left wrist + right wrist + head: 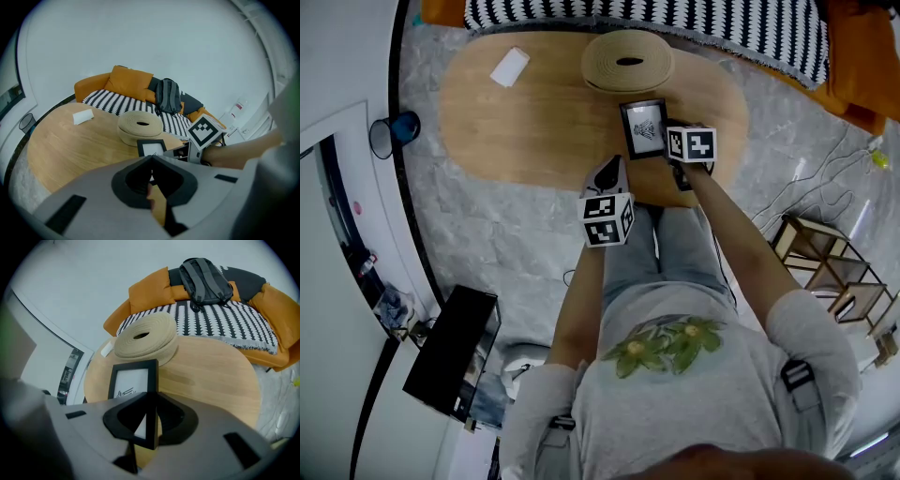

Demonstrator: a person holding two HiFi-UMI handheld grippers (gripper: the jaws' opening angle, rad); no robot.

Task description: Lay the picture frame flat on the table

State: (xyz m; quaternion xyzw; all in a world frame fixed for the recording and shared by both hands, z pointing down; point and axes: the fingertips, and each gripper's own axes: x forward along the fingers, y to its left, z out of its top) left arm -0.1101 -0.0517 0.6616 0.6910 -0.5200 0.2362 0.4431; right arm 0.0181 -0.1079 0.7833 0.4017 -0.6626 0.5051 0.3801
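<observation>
A black picture frame (643, 128) with a white print is over the near end of the oval wooden table (534, 122), tilted with its face toward me. My right gripper (668, 142) is shut on the frame's right edge. In the right gripper view the frame (132, 380) rises from between the jaws of that gripper (151, 401). My left gripper (614, 171) hangs just short of the table's near edge, below and left of the frame, shut with nothing in it. The left gripper view looks past its gripper (151, 158) to the frame (151, 147). I cannot tell whether the frame touches the table.
A round woven basket (628, 61) sits right behind the frame. A white folded item (509, 67) lies at the table's far left. An orange sofa with a striped throw (675, 19) and a backpack (204, 280) is beyond. A wooden stool (820, 262) stands at right.
</observation>
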